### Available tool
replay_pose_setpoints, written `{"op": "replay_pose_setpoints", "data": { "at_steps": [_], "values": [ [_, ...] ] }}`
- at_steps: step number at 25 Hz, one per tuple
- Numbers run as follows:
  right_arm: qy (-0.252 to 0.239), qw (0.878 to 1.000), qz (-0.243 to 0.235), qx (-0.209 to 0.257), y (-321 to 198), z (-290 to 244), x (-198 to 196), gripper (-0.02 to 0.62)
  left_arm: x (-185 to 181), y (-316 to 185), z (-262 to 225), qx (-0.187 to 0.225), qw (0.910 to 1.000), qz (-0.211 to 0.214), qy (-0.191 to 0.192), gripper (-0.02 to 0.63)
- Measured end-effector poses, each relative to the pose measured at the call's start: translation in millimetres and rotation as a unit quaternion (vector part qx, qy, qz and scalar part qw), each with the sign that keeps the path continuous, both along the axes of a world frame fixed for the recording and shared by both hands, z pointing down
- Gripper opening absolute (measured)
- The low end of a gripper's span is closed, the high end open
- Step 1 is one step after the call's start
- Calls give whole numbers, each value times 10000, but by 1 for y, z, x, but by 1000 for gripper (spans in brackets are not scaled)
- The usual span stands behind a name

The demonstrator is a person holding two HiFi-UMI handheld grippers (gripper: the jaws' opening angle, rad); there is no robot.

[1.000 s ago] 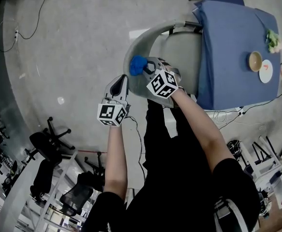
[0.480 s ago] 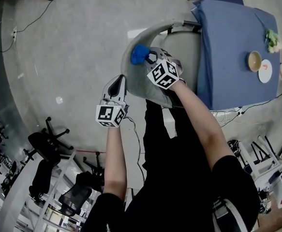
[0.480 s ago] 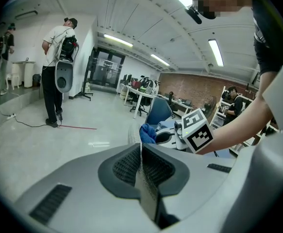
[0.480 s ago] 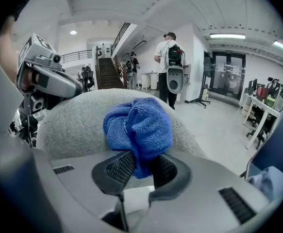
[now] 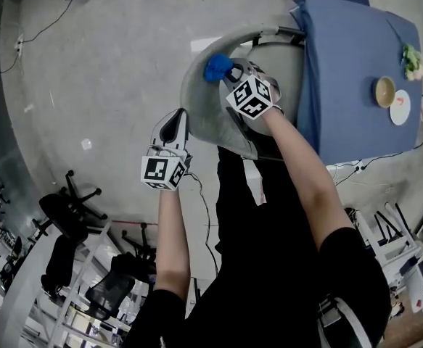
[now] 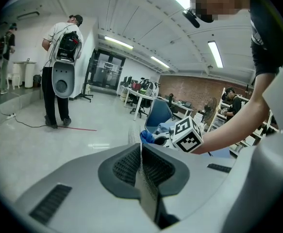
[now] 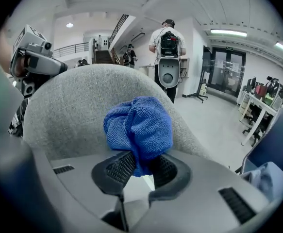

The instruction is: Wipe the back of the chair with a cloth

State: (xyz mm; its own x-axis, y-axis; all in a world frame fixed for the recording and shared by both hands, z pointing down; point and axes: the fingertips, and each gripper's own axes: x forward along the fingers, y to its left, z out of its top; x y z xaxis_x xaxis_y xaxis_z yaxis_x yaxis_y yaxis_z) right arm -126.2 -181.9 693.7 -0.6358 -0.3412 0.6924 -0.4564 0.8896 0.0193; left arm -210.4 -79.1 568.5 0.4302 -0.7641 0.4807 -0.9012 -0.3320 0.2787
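Well, I judge the wipe to be under way rather than finished: my right gripper (image 5: 229, 75) is clamped on the bunched blue cloth (image 7: 139, 125), which presses against the grey fabric chair back (image 5: 200, 104) near its top edge, and nothing in view tells me how much of the surface is already done. My right arm reaches forward over the chair, while my left gripper (image 5: 175, 122), jaws together on nothing, hangs just beside the back's left side.
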Motion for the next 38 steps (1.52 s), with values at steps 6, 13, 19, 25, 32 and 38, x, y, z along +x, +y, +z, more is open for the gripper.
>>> {"op": "replay_pose_setpoints", "data": {
  "at_steps": [6, 13, 19, 25, 32, 38],
  "values": [
    [130, 9998, -126, 57, -10, 12, 2, 98, -1, -1, 1, 40, 9999, -66, 107, 31],
    [255, 9997, -49, 18, -22, 23, 15, 98, -1, 0, 1, 59, 9999, -57, 84, 31],
    [274, 9996, -63, -75, -20, 31, 13, 98, -1, 0, 3, 98, 9997, -170, 120, 31],
    [306, 9983, -496, -100, 2, 40, 3, 98, -1, 0, 3, 113, 9994, -250, 211, 31],
    [390, 9948, -938, -102, 26, 47, -7, 98, -2, 1, 4, 131, 9991, -314, 262, 31],
    [351, 9913, -1254, -177, 55, 52, -14, 98, -2, 1, 4, 170, 9985, -398, 326, 31]
  ]
}}
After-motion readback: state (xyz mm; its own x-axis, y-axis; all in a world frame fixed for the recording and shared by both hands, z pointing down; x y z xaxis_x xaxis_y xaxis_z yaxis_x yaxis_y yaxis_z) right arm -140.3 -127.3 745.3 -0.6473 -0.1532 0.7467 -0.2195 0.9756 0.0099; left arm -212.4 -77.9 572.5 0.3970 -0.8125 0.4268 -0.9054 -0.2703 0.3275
